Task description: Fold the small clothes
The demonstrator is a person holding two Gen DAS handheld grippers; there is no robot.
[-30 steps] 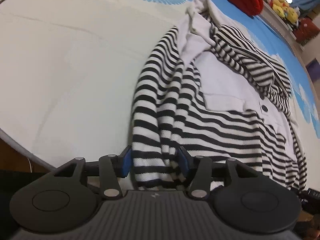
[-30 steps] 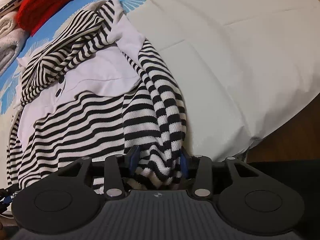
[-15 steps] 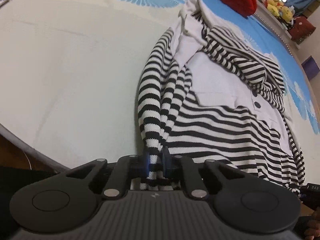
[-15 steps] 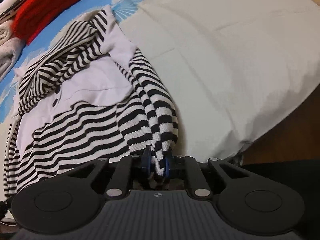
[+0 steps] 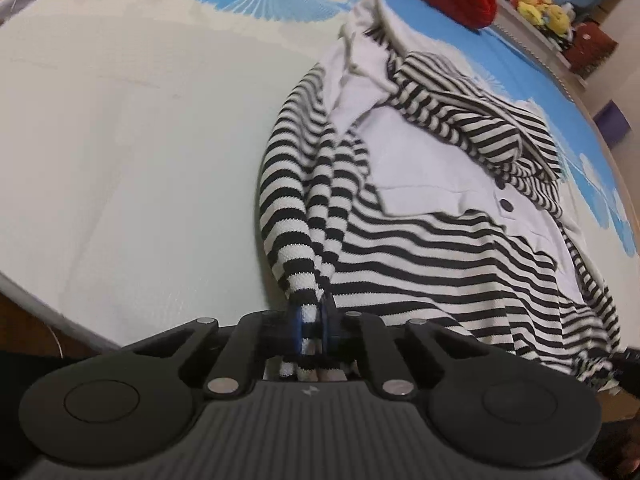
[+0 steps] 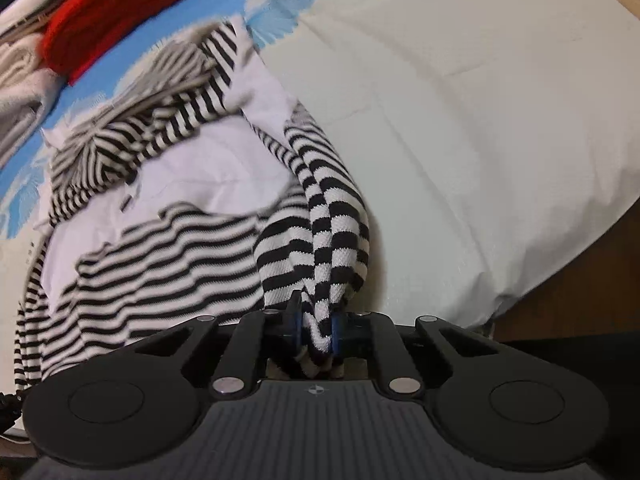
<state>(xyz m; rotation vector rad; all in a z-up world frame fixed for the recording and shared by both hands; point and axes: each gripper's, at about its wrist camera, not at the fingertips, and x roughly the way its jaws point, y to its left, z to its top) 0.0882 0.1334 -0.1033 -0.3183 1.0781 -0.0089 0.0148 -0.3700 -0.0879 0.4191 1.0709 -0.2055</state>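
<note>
Striped garment (image 5: pixel 420 248) laid lengthwise on bed (image 5: pixel 120 152), collar far; left claw (image 5: pixel 311 326) closing on one sleeve cuff, right claw (image 6: pixel 316 326) clamped on other.

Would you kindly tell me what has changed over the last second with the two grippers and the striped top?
Both pairs of jaws closed from wide open. The left gripper now pinches one bunched striped cuff, its jaws closing the last bit; the right gripper pinches the other. The striped top has been drawn slightly tauter. The red knit stayed put.
</note>
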